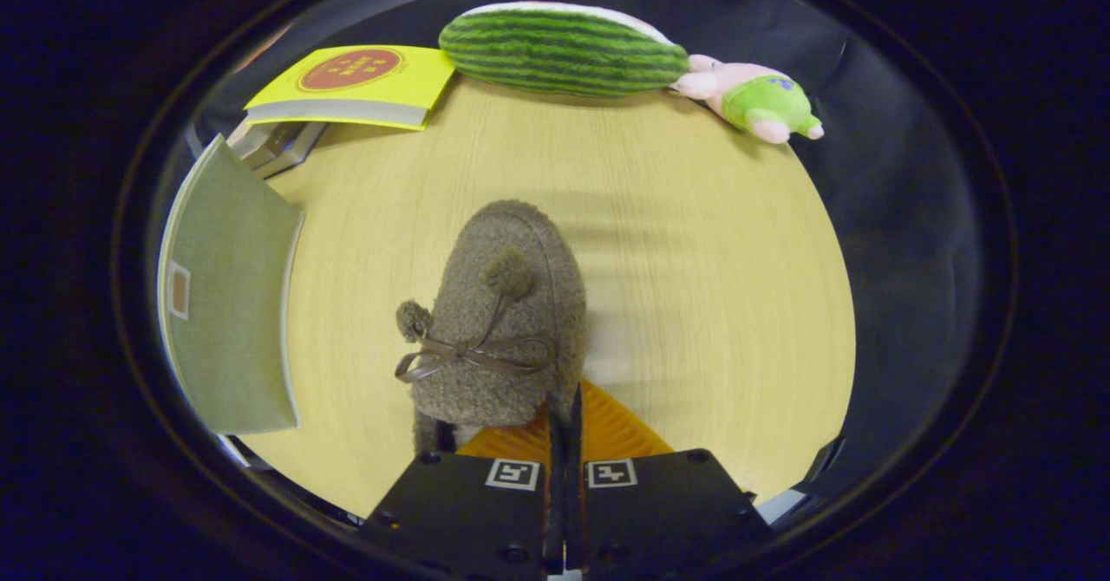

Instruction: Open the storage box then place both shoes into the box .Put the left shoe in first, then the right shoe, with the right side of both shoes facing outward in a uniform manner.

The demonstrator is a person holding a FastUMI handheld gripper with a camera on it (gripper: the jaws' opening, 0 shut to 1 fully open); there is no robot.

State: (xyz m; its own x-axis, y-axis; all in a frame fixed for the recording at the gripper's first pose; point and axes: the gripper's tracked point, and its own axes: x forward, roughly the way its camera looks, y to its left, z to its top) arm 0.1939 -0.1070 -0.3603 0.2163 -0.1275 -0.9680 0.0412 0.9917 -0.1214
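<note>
Fuzzy brown shoe [503,321] near the middle of the table [694,243], toe pointing to the far edge, heel just ahead of the gripper [564,416]. Fingers squeezed nearly together, pinching the thin heel rim, it seems. Soft, light and floppy, so likely to sag and swing. Best held at the heel rim, firmly. Bow and pompoms on top.

A staged tabletop booth, dressed with home things

A pale wood-grain table [694,243] stands against a black cloth wall [902,173]. Household clutter rings the tabletop: a yellow book [364,82] at 11 o'clock, a striped watermelon plush [564,50] at 12, a pink and green soft toy [750,100] at 1, and a grey-green box lid [227,295] at 9.
</note>
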